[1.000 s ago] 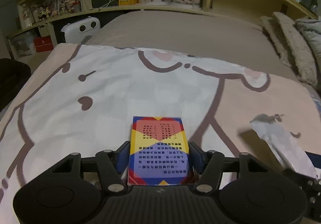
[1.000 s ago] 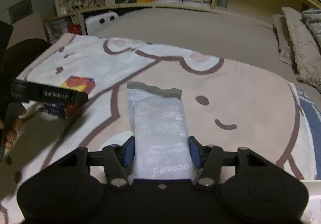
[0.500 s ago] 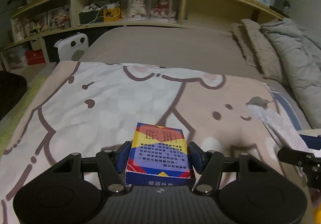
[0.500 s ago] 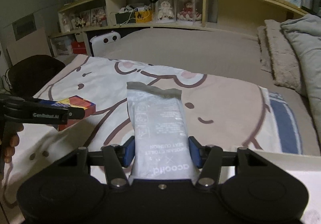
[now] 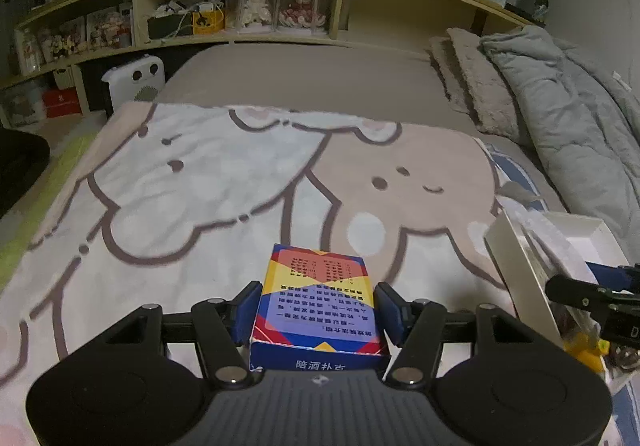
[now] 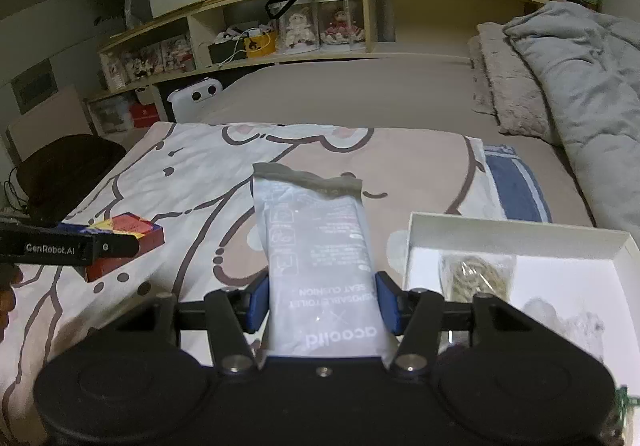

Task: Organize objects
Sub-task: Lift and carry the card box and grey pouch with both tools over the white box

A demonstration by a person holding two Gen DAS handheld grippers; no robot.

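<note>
My left gripper (image 5: pixel 318 312) is shut on a colourful card box (image 5: pixel 320 294), red, yellow and blue with printed text, lifted above the cartoon blanket (image 5: pixel 200 186). In the right wrist view the same card box (image 6: pixel 128 238) shows at the left behind the left gripper's black finger (image 6: pixel 68 246). My right gripper (image 6: pixel 322 304) is shut on a pale blue plastic packet (image 6: pixel 316 254) that sticks up between its blue pads. A white open box (image 6: pixel 520 234) sits low on the right, holding a clear bag of brownish bits (image 6: pixel 476 278). That white box (image 5: pixel 516 266) also edges into the left wrist view.
A wooden shelf (image 6: pixel 360 46) with dolls in clear cases and clutter runs behind the bed. Grey duvet and pillows (image 6: pixel 580 78) pile up at the right. A white heater (image 5: pixel 134 80) stands at the bed's far left. A dark chair (image 6: pixel 68 170) is left of the bed.
Both grippers have risen and drawn back from the blanket with their loads. The white box has come into view at the right of both views.
</note>
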